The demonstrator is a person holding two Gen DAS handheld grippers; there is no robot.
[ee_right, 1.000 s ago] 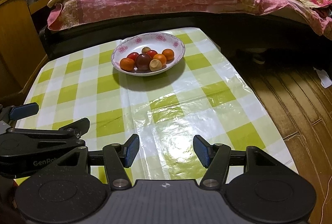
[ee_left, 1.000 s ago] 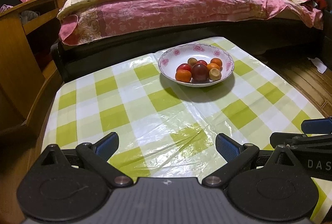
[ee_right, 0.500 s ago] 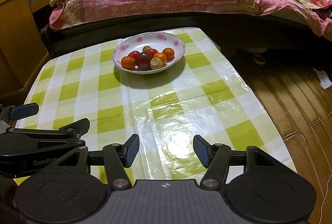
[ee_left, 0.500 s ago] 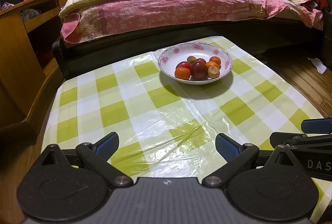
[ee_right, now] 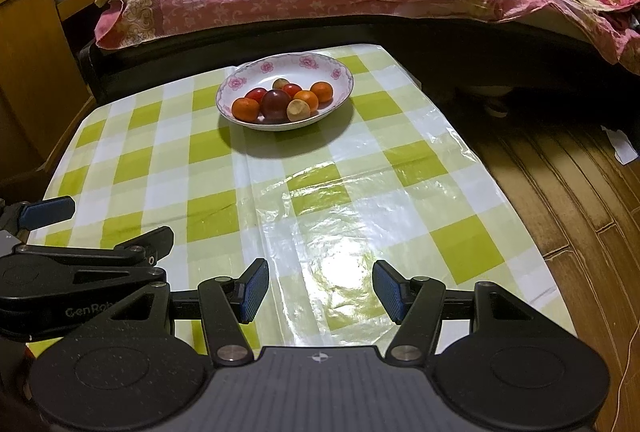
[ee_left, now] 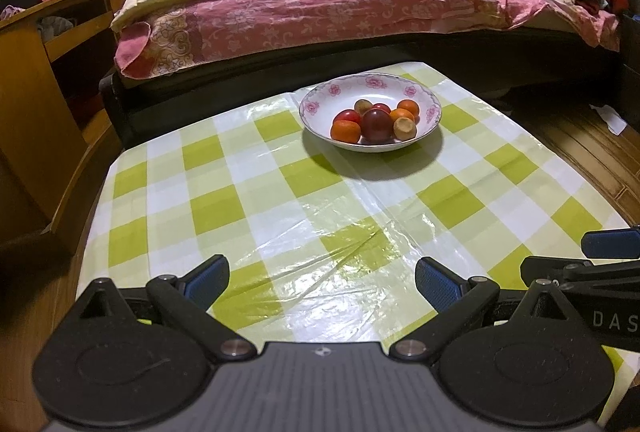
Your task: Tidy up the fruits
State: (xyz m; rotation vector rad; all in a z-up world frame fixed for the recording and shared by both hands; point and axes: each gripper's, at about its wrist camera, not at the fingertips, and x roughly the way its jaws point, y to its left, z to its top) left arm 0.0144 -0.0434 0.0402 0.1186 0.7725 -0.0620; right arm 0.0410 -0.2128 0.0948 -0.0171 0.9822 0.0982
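A white bowl with pink flowers stands at the far end of the table. It holds several small fruits: oranges, a dark red plum, red ones and brownish ones. My left gripper is open and empty over the near table edge, far from the bowl. My right gripper is open and empty, beside the left one. Each gripper shows at the edge of the other's view.
The table wears a glossy green and white checked cloth. A bed with pink covers runs behind it. A wooden cabinet stands at the left. Wooden floor lies to the right.
Both grippers have drawn back and risen slightly, so the bowl looks a little farther off. Both stay open.
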